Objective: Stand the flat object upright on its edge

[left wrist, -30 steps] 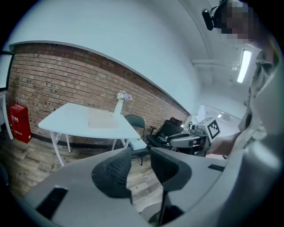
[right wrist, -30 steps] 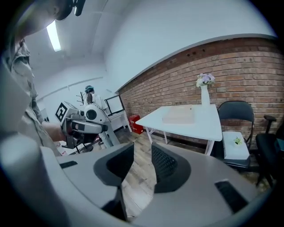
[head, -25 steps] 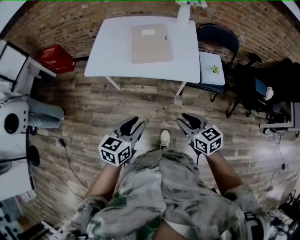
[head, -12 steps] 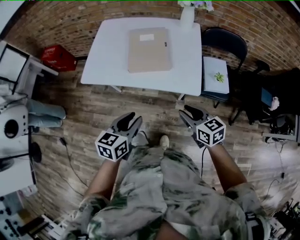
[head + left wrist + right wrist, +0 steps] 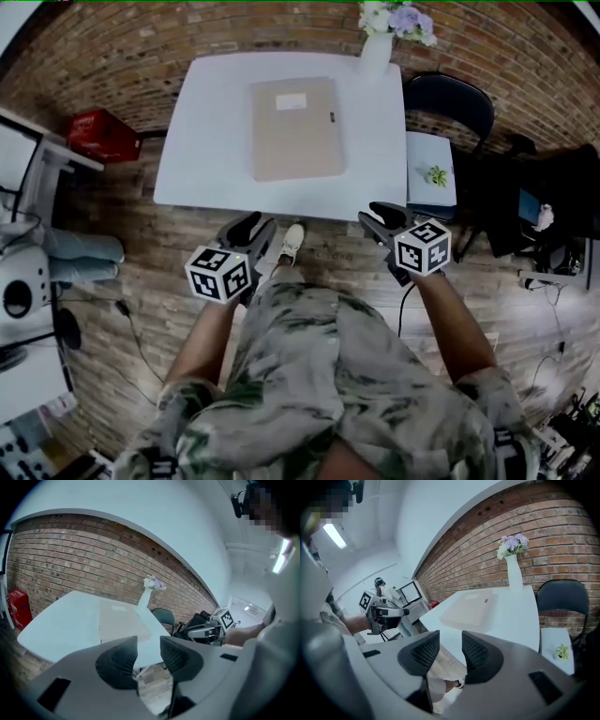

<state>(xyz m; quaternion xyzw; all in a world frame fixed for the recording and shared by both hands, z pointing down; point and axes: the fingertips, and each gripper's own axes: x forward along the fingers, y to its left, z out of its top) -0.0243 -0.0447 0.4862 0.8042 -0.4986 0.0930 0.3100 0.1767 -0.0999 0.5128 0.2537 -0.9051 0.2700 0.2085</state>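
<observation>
A flat tan folder (image 5: 294, 128) with a small white label lies flat on the white table (image 5: 202, 141); it also shows as the tan folder (image 5: 121, 623) in the left gripper view and the tan folder (image 5: 468, 607) in the right gripper view. My left gripper (image 5: 246, 226) hangs just short of the table's near edge, its jaws opening with nothing between them. My right gripper (image 5: 377, 217) is level with it at the table's near right corner, jaws also opening and empty. Both are well apart from the folder.
A white vase of flowers (image 5: 380, 42) stands at the table's far right corner. A black chair (image 5: 448, 103) with a white cushion (image 5: 431, 169) stands to the right of the table. A red box (image 5: 98, 136) sits on the floor at left, a brick wall behind.
I have stepped toward the table, so it and the folder have come closer. Both grippers have moved forward up to the table's near edge.
</observation>
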